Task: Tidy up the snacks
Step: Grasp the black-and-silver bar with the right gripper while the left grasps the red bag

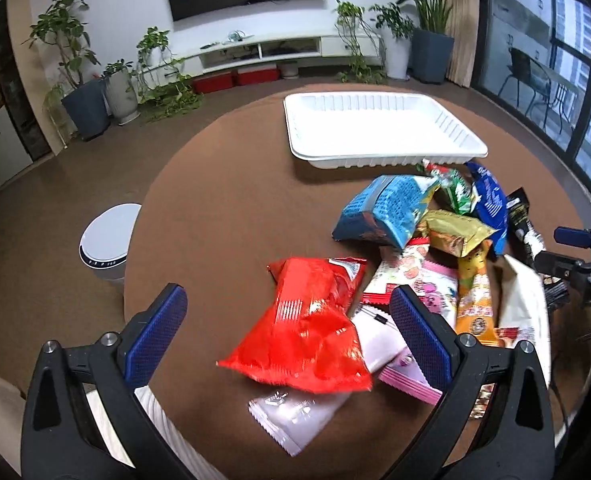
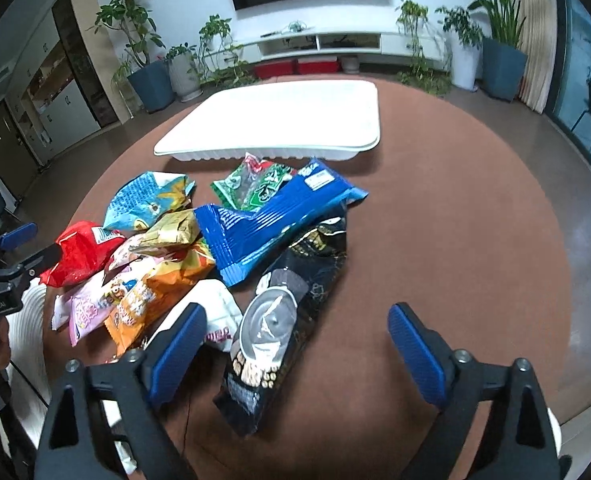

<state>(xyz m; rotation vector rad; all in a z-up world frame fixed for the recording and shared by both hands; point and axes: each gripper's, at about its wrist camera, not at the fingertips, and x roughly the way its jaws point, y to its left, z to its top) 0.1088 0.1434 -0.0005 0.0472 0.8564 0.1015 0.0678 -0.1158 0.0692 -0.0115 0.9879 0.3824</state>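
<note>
A pile of snack packets lies on a round brown table (image 1: 215, 208). In the left wrist view my left gripper (image 1: 287, 320) is open, its jaws on either side of a red packet (image 1: 307, 328) and above it. An empty white tray (image 1: 375, 128) sits behind the pile. In the right wrist view my right gripper (image 2: 295, 344) is open over a black packet (image 2: 283, 320). A dark blue packet (image 2: 271, 224), a light blue packet (image 2: 147, 200), a green one (image 2: 251, 184) and an orange one (image 2: 155, 292) lie in front of the tray (image 2: 279, 120).
A white bin (image 1: 107, 240) stands on the floor left of the table. Potted plants (image 1: 83, 80), a white TV bench (image 1: 263, 52) and a wall screen are behind. The right gripper shows at the left view's right edge (image 1: 575, 256).
</note>
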